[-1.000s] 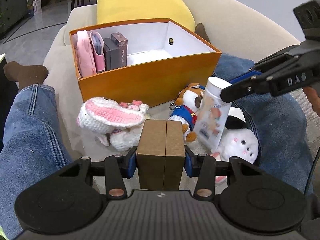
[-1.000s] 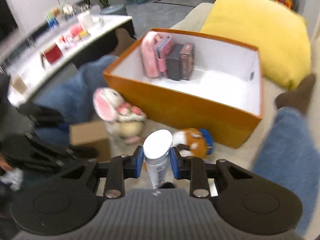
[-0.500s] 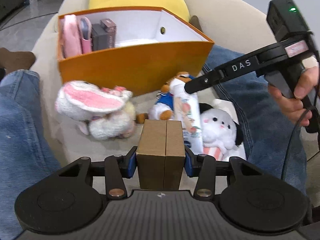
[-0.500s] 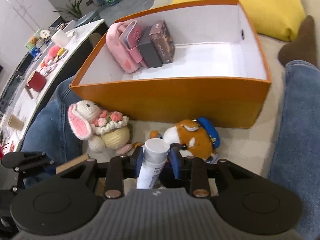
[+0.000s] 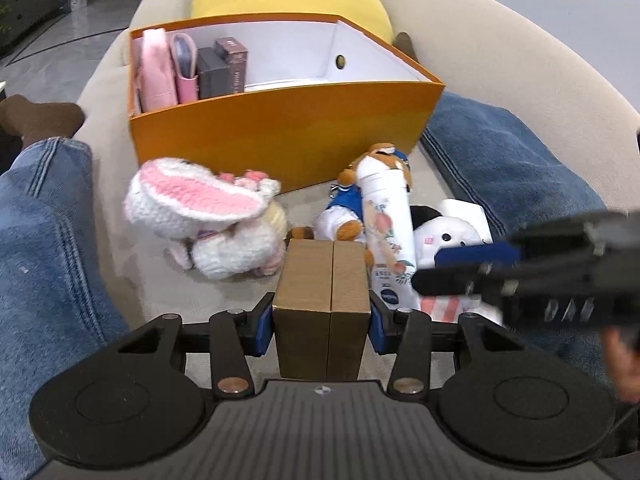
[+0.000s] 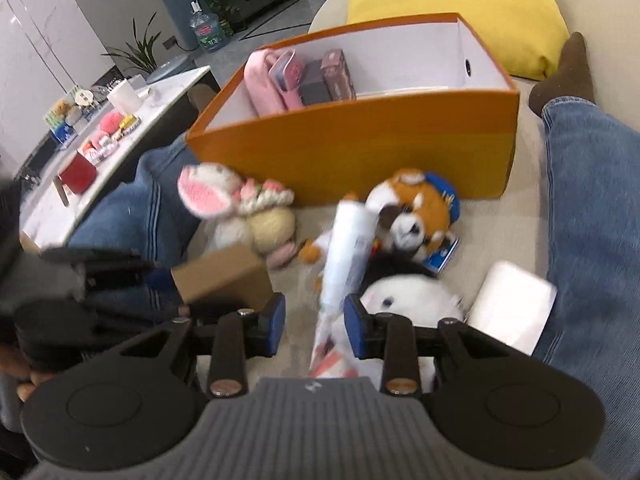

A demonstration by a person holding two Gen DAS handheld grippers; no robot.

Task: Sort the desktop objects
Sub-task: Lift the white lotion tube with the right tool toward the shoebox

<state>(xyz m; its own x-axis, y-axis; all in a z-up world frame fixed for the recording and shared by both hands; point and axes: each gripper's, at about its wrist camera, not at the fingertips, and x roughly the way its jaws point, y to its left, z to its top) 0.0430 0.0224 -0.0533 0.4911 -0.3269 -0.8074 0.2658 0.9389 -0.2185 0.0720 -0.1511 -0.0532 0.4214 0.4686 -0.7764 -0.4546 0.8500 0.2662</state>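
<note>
My left gripper [image 5: 320, 312] is shut on a brown cardboard box [image 5: 320, 280], held upright above the sofa seat. My right gripper [image 6: 315, 320] stands open low over the toys. A white lotion tube [image 6: 348, 248] lies tilted between its jaws; it touches the right pad and is clear of the left one. In the left wrist view the tube [image 5: 386, 224] rests on the orange-and-blue plush [image 5: 344, 220], with the right gripper [image 5: 448, 270] at its lower end. The orange storage box [image 5: 280, 128] stands behind, open on top.
A crocheted bunny [image 5: 200, 208] lies left of the tube, and a white plush [image 6: 408, 296] and a white packet [image 6: 512, 304] lie right. The orange box holds pink pouches [image 5: 160, 68] and dark cartons [image 5: 224, 64]. A person's jeans legs [image 5: 48, 240] flank the seat. A yellow cushion [image 6: 460, 12] lies behind.
The right gripper has come down toward the toys with the tube, and its jaws have spread. The tube now leans loose on the plush toys. The left gripper still grips the cardboard box.
</note>
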